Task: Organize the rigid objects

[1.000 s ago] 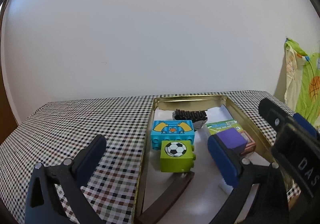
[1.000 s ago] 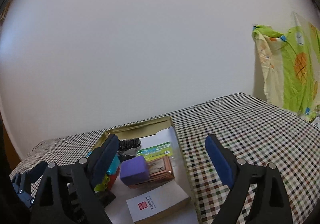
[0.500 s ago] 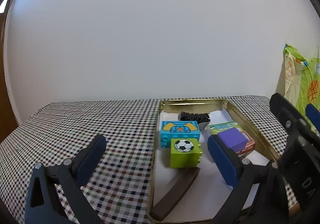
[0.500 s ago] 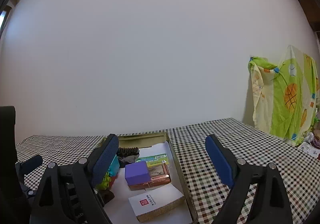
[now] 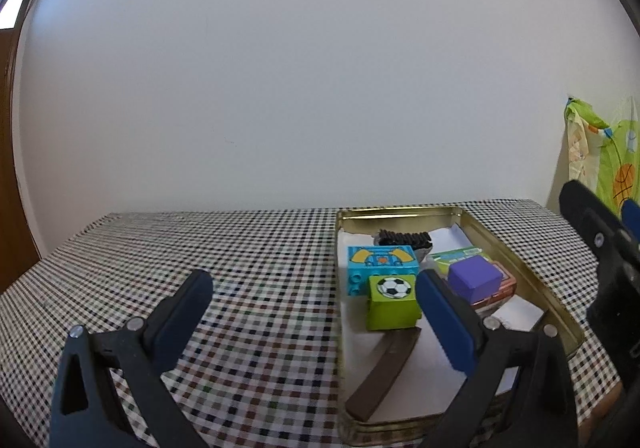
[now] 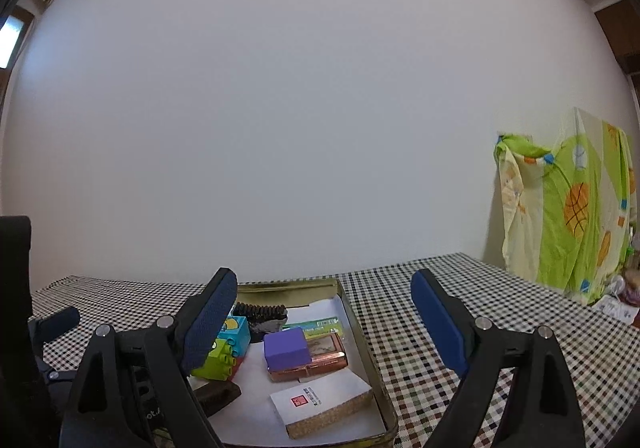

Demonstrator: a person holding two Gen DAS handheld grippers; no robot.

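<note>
A gold metal tray (image 5: 532, 280) (image 6: 362, 340) sits on the checked tablecloth. In it lie a blue toy brick (image 5: 380, 266), a green brick with a football print (image 5: 392, 302) (image 6: 216, 362), a purple cube (image 5: 474, 280) (image 6: 286, 348) on a copper tin (image 6: 326, 360), a green card (image 6: 320, 326), a black comb (image 5: 404, 238) (image 6: 260, 312), a dark brown strip (image 5: 384, 376) and a cork-backed pad (image 6: 324, 404). My left gripper (image 5: 312, 316) is open and empty, above the table left of the tray. My right gripper (image 6: 324, 324) is open and empty, above the tray's near right side.
The checked tablecloth (image 5: 200, 268) covers the table up to a white wall. A green and yellow patterned cloth (image 6: 568, 215) hangs at the right. The right gripper's body shows at the right edge of the left wrist view (image 5: 608, 248).
Both grippers have drawn back and risen from the tray, so the tray looks smaller and farther. Both stay open. The objects in the tray have not moved.
</note>
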